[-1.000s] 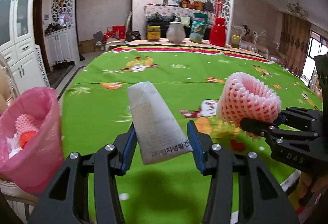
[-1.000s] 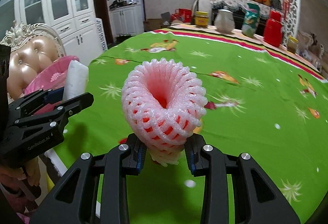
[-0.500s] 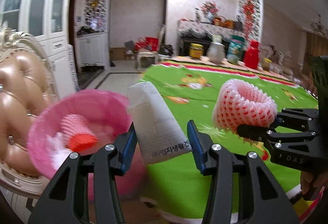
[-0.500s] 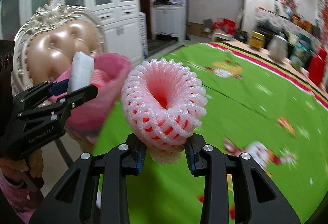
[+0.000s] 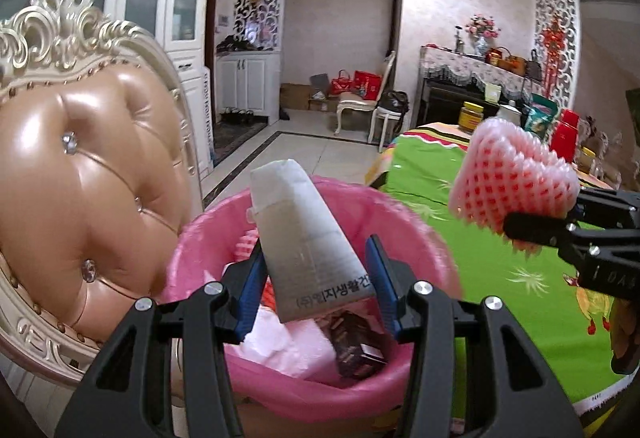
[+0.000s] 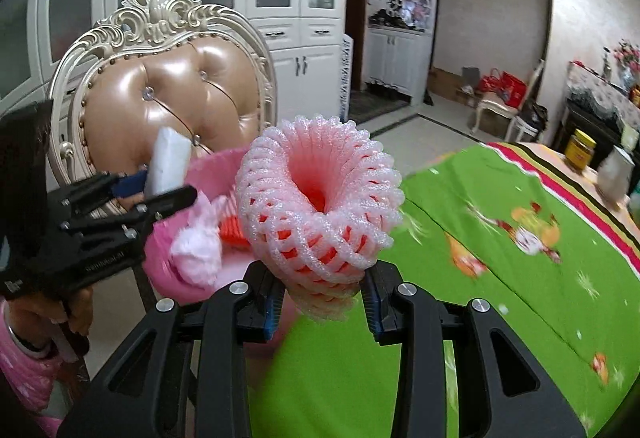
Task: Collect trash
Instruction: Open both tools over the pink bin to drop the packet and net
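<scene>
My left gripper (image 5: 316,252) is shut on a white, flattened tube (image 5: 304,234) with printed lettering, held upright over the pink-lined trash bin (image 5: 404,205). The bin holds foam nets, white paper and a dark box. My right gripper (image 6: 322,290) is shut on a pink foam fruit net (image 6: 316,197), just right of the bin (image 6: 208,165) and above the table's edge. In the left wrist view the net (image 5: 512,181) and right gripper (image 5: 532,222) sit to the right. In the right wrist view the left gripper (image 6: 168,183) and tube (image 6: 168,157) are at the left.
The bin stands on or against an ornate tan leather chair (image 6: 172,97). A table with a green patterned cloth (image 6: 460,238) spreads to the right, with jars and a jug at its far end. White cabinets line the wall behind. A hand and a pink sleeve (image 6: 28,354) show at lower left.
Both grippers swung left from over the green table toward the chair. The pink bin went from far left to directly under the left gripper. Both grips are unchanged.
</scene>
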A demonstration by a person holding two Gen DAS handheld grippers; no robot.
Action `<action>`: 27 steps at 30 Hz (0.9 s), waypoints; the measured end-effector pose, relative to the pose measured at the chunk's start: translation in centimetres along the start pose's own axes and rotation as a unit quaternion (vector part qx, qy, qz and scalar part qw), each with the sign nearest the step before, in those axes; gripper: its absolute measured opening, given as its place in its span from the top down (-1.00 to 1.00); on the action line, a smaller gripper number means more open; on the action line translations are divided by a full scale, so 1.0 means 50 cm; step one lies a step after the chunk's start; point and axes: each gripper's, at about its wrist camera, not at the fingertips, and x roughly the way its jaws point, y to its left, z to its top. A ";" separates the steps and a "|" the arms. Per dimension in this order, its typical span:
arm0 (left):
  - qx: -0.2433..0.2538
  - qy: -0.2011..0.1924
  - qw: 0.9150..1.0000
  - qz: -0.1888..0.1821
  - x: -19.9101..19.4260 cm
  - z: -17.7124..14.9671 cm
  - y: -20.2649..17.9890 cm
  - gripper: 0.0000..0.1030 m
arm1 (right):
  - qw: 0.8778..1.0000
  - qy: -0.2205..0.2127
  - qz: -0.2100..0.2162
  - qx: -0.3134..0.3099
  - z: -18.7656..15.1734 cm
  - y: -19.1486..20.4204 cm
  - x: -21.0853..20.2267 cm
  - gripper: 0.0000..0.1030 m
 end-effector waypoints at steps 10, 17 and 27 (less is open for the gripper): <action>-0.008 0.014 1.000 0.019 0.055 0.005 0.033 0.08 | 1.000 0.005 0.026 -0.012 0.051 0.027 0.079 0.34; -0.008 0.020 1.000 0.021 0.072 -0.004 0.040 0.08 | 1.000 0.011 0.025 -0.010 0.053 0.030 0.103 0.34; -0.011 0.022 0.999 0.026 0.084 -0.007 0.047 0.06 | 0.999 0.013 0.030 -0.009 0.061 0.030 0.132 0.25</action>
